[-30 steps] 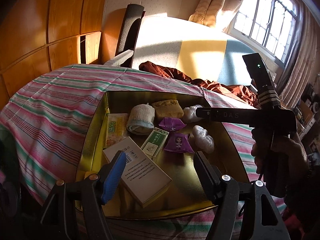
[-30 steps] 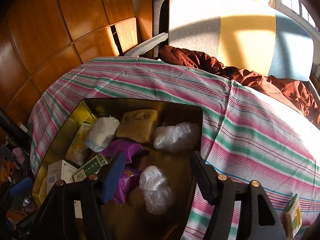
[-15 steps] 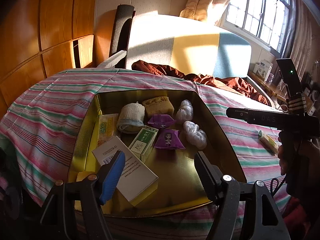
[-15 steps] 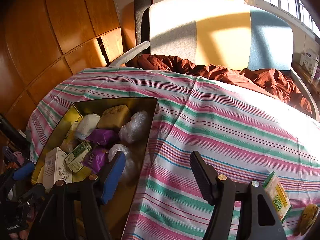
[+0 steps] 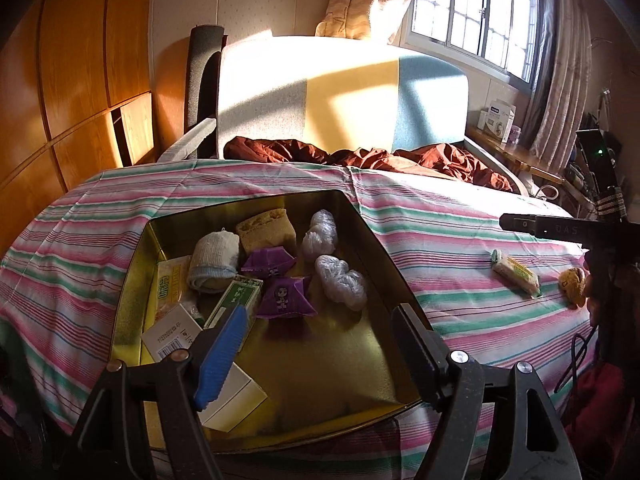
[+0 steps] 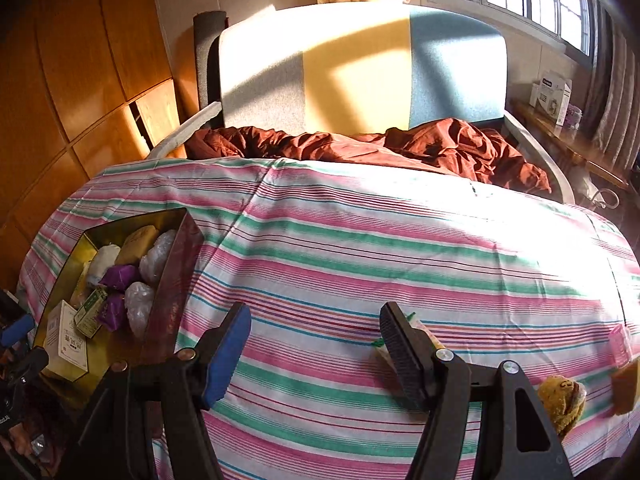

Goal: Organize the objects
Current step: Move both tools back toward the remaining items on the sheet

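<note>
Tin [image 5: 384,256] on the worktop [image 5: 432,240] before my left fingers [image 5: 218,360], boxes [image 5: 236,300] inside, snack packet [image 5: 516,273] to its right, toy [image 5: 573,284] beyond

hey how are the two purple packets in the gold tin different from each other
The nearer purple packet lies face up and shows a small cartoon figure; the farther purple packet shows mostly plain purple, its print partly hidden. The nearer one touches the green box; the farther one sits against the rolled white cloth. Both are purple, flared pouches inside the gold tin.
</note>
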